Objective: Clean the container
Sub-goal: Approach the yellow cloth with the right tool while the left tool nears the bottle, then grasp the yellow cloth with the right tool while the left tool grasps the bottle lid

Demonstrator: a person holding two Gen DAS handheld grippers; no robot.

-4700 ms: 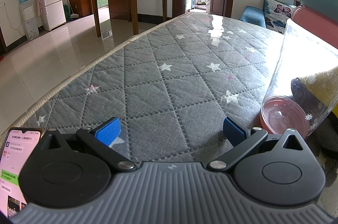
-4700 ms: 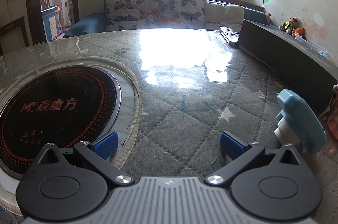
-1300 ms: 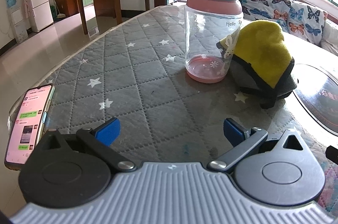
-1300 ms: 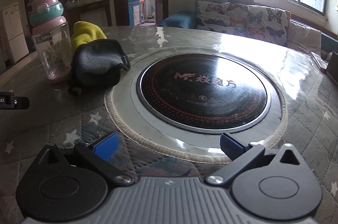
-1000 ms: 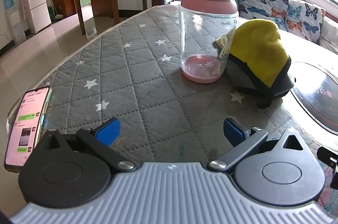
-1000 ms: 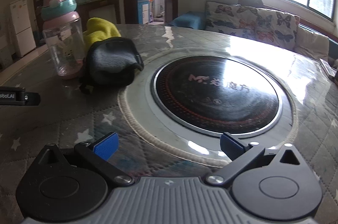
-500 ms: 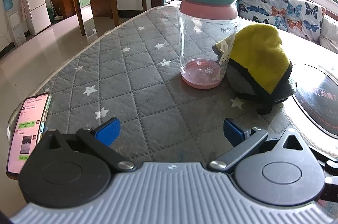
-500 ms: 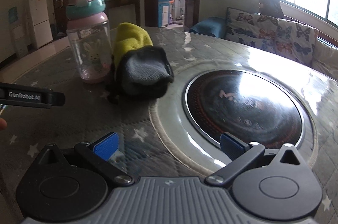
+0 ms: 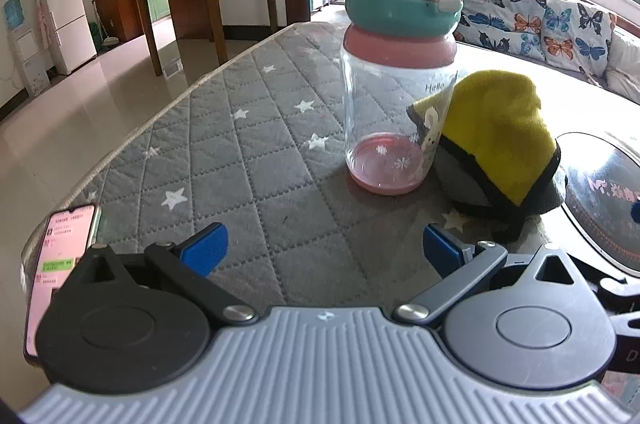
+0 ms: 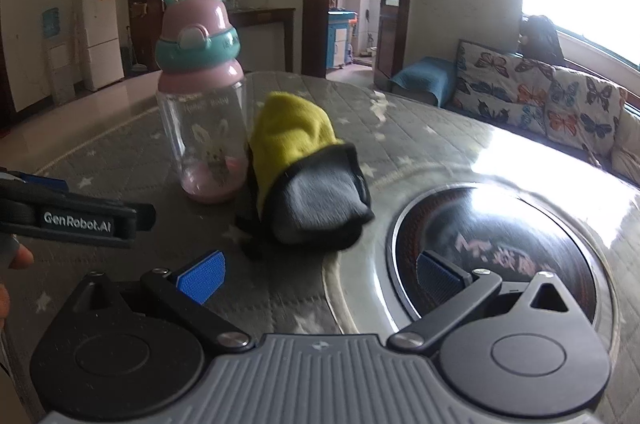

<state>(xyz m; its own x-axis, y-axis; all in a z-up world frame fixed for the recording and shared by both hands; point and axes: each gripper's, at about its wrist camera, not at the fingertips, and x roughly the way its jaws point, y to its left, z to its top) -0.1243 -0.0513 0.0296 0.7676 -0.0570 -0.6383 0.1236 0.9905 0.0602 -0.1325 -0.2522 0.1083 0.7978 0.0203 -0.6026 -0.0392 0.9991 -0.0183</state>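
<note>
**Both claws released, closing on the bottle**

Left gripper (image 9: 325,244) of mine gapes empty, nearer than half a second ago to the clear water bottle (image 9: 394,96), upright on the quilted table (image 9: 248,160). Touching its right side slumps the yellow-and-grey cloth (image 9: 500,140). My right gripper (image 10: 320,274), likewise released, has swung from the induction hob (image 10: 520,224) toward them.

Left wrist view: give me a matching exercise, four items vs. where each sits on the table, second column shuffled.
Items:
1. bottle
2. cloth
3. phone
4. induction cooktop

Places:
A. at the table's near-left edge
B. set into the table, far right
C. upright, ahead of the open left gripper
D. bunched against the bottle's right side

Pairs: 1-C, 2-D, 3-A, 4-B
</note>
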